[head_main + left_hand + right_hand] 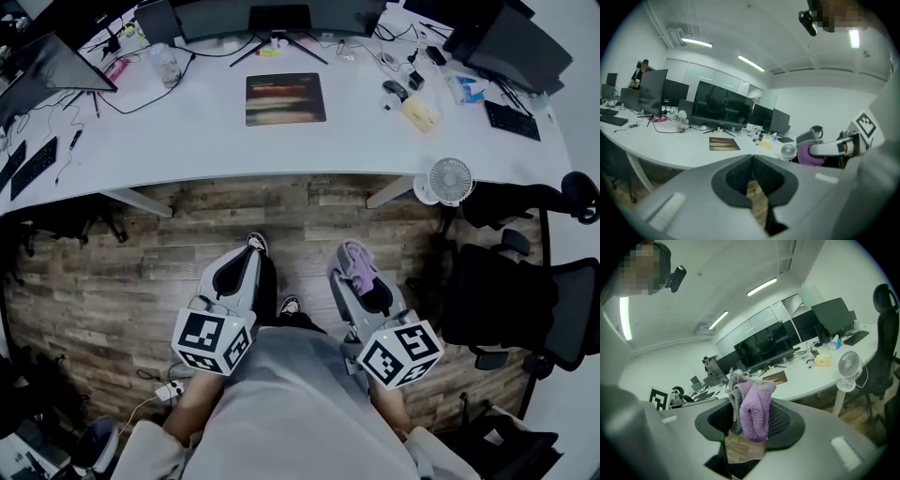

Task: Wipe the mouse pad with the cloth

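Note:
The dark mouse pad (285,98) with orange streaks lies on the white desk (216,131) in front of a monitor; it also shows in the left gripper view (723,143) and the right gripper view (776,378). My right gripper (354,269) is shut on a purple and grey cloth (752,409), held low over the wooden floor, well short of the desk. The cloth (356,264) bunches up between its jaws. My left gripper (246,262) is beside it, shut with nothing in it (751,174).
Monitors, keyboards (35,166), cables, a bottle (165,64), a yellow item (421,112) and a mouse (395,89) crowd the desk. A small white fan (446,180) stands at the desk's right edge. Black office chairs (520,300) stand to my right.

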{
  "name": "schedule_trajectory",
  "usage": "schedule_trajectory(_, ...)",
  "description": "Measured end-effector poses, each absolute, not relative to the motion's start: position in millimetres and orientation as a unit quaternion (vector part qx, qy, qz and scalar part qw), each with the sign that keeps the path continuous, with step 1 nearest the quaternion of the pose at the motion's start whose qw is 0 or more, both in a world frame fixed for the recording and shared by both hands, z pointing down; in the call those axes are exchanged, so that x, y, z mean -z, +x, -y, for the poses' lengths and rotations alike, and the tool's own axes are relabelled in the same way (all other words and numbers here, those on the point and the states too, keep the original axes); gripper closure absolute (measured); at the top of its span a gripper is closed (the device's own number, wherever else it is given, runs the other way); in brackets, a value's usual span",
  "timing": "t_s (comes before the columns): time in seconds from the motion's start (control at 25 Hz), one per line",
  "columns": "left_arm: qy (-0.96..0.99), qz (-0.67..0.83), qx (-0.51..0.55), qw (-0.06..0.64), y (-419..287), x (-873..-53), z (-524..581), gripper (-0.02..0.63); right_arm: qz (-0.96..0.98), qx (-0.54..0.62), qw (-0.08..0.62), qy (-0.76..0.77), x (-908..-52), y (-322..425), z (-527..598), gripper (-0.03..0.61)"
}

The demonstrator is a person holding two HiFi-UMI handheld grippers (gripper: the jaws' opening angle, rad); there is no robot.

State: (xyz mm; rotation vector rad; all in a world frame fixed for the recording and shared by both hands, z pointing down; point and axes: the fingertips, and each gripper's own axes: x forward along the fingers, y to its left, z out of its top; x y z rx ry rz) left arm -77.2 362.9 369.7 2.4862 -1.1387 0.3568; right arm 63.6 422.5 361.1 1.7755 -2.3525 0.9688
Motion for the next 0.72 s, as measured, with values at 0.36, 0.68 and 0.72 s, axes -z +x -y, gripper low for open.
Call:
schedule_trajectory(0.36, 0.881, 0.407, -0.12, 0.21, -94, -366, -272, 0.614, 0.743, -0.326, 0.056, 0.582, -365, 51, -334, 0.388)
schedule_trajectory(0.68, 0.884, 0.395, -0.122, 0.219, -117, -362, -189, 0.614, 0.726, -0.319, 0.06, 0.607, -353, 35, -244, 0.383)
schedule_trajectory(0.72, 0.885, 0.394, -0.12, 0.219, -120, -361, -179, 0.614, 0.723, -0.318, 0.056, 0.611, -350, 34, -232, 0.383)
